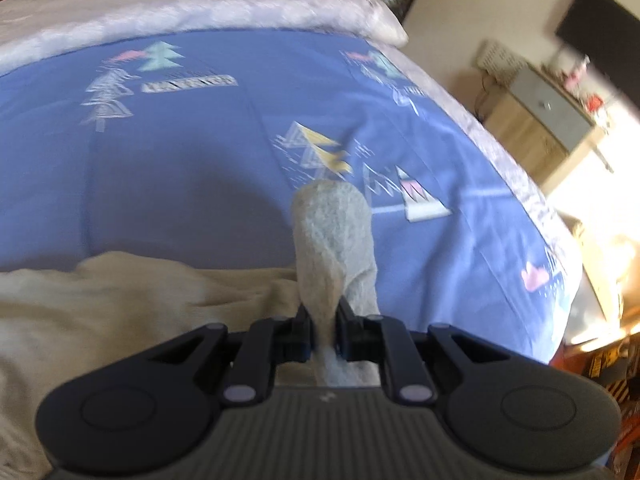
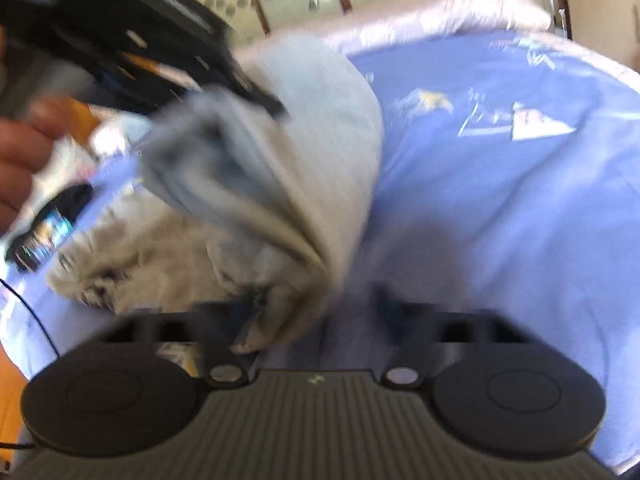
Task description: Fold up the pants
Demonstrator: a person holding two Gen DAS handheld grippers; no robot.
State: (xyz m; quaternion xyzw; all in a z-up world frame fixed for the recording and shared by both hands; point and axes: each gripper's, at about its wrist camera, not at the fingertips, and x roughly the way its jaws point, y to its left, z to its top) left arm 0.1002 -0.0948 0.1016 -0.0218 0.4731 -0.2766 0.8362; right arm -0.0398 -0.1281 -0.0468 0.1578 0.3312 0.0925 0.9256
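The light grey pants [image 1: 332, 232] hang in a narrow fold from my left gripper [image 1: 324, 312], whose jaws are shut on the cloth above the blue patterned bed sheet [image 1: 180, 168]. The right wrist view is blurred. There the pants [image 2: 304, 140] stretch from my left gripper [image 2: 272, 108] at the upper left down to my right gripper [image 2: 316, 308]. The cloth bunches between the right fingers, which look shut on it. A person's hand [image 2: 20, 148] holds the left gripper.
A cream fluffy cloth [image 1: 120, 304] [image 2: 140, 264] lies on the sheet beside the pants. A dark phone-like object [image 2: 48, 228] and a thin cable [image 2: 40, 320] lie at the left. A white quilt [image 1: 200, 4] borders the far side. A cabinet [image 1: 540, 120] stands beyond the bed's right edge.
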